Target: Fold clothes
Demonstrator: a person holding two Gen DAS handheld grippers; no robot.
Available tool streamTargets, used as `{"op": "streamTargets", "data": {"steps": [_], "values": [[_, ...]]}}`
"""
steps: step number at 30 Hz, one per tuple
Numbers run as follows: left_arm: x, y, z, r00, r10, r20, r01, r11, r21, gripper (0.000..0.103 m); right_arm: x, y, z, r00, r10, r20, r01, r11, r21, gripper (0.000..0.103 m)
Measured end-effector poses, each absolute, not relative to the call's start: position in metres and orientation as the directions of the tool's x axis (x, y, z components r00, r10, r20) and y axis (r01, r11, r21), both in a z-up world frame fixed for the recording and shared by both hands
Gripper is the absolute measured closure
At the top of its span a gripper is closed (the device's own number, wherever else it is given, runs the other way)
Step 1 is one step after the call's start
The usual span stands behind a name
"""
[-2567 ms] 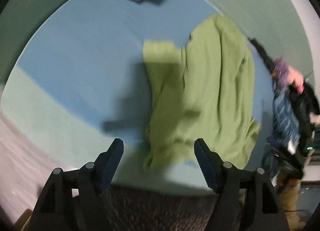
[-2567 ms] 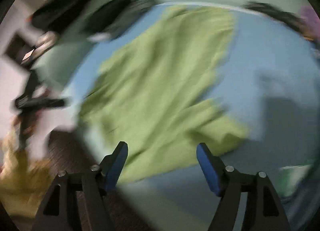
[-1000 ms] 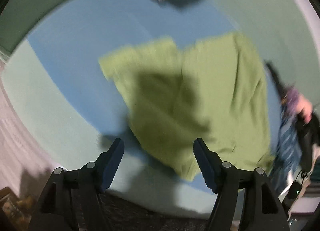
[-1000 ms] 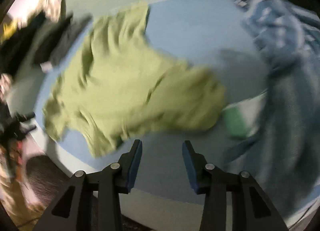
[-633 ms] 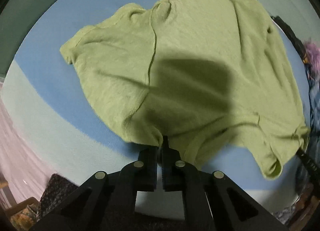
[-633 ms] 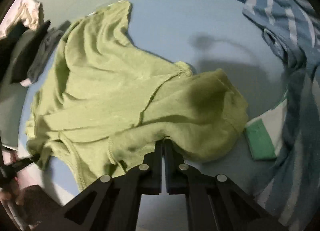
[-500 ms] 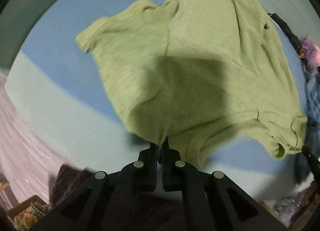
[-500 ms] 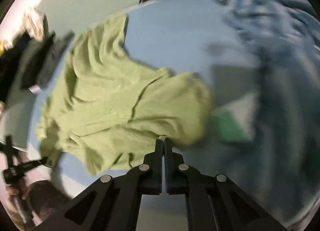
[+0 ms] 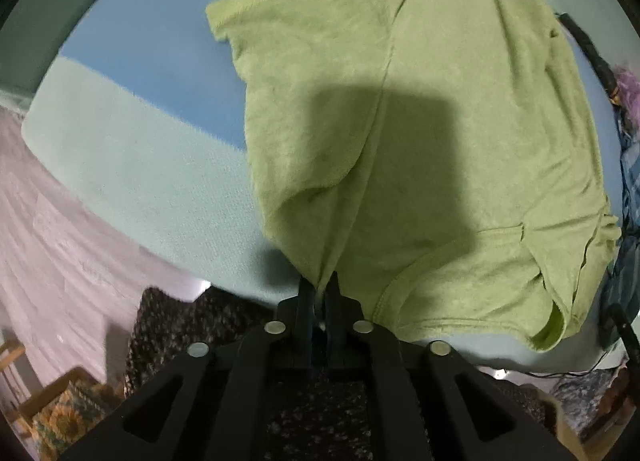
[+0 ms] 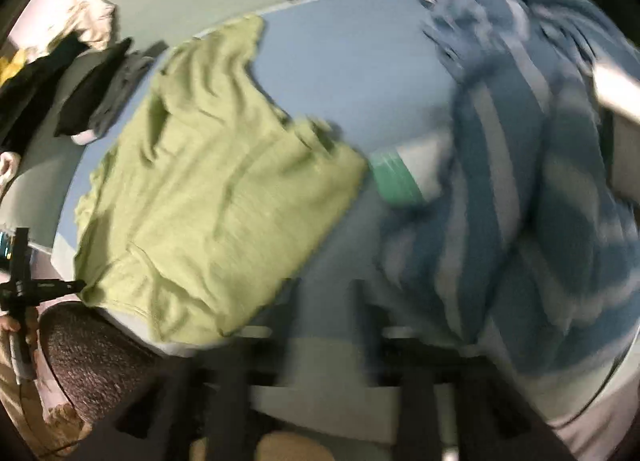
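Letting go on the right: right gripper [image 10: 320, 325] just opened, nothing between; left gripper [image 9: 319, 293] loosening, shirt [image 9: 420, 133] edge still pinched. Spread done.

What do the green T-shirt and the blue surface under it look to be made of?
The green T-shirt looks like soft knit cotton jersey, matte: it drapes in loose wrinkles, with stitched seams and hems showing. The blue surface looks like a smooth matte fabric or foam mat, with no sheen; which of the two is unclear.
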State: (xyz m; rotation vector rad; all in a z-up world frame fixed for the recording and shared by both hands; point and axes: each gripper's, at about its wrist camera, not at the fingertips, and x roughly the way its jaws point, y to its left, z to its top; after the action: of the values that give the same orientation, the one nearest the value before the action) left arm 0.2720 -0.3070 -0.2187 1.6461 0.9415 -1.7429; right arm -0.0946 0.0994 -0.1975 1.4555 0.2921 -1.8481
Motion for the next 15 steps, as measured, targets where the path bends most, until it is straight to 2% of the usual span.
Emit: {"op": "streamTargets", "data": {"steps": [1,2,4,6,8,9,12,14,15], "values": [[0.273,-0.307,-0.219,-0.079,0.086,-0.993,0.797,-0.592,-0.115,0.078,-0.095,0.092,-0.197,-0.059,-0.418,-0.907,0.682,-0.68,0.269,0.05],[0.276,-0.307,-0.212,-0.091,0.085,-0.992,0.799,-0.588,-0.124,0.071,-0.094,0.081,-0.202,-0.032,-0.405,-0.914,0.69,-0.67,0.273,0.049],[0.28,-0.309,-0.198,-0.137,0.065,-0.988,0.804,-0.576,-0.149,0.048,-0.089,0.061,-0.217,-0.002,-0.347,-0.938,0.711,-0.66,0.243,0.045],[0.282,-0.31,-0.187,-0.171,0.037,-0.985,0.805,-0.571,-0.162,0.038,-0.083,0.03,-0.242,0.005,-0.258,-0.966,0.727,-0.663,0.18,0.046],[0.282,-0.312,-0.183,-0.186,0.029,-0.982,0.806,-0.567,-0.17,0.037,-0.076,0.022,-0.246,-0.051,-0.231,-0.972,0.737,-0.665,0.119,0.062],[0.281,-0.313,-0.184,-0.186,0.034,-0.982,0.807,-0.566,-0.172,0.037,-0.075,0.021,-0.245,-0.047,-0.242,-0.969,0.743,-0.657,0.128,0.098],[0.28,-0.321,-0.192,-0.16,0.05,-0.986,0.82,-0.549,-0.161,0.037,-0.079,0.031,-0.244,0.036,-0.269,-0.963,0.72,-0.661,0.212,0.1],[0.283,-0.327,-0.197,-0.142,0.048,-0.989,0.835,-0.531,-0.146,0.037,-0.08,0.05,-0.246,0.005,-0.224,-0.975,0.711,-0.685,0.161,0.101],[0.287,-0.331,-0.197,-0.138,0.051,-0.989,0.843,-0.518,-0.144,0.037,-0.079,0.063,-0.245,0.024,-0.241,-0.97,0.694,-0.695,0.19,0.101]]}}
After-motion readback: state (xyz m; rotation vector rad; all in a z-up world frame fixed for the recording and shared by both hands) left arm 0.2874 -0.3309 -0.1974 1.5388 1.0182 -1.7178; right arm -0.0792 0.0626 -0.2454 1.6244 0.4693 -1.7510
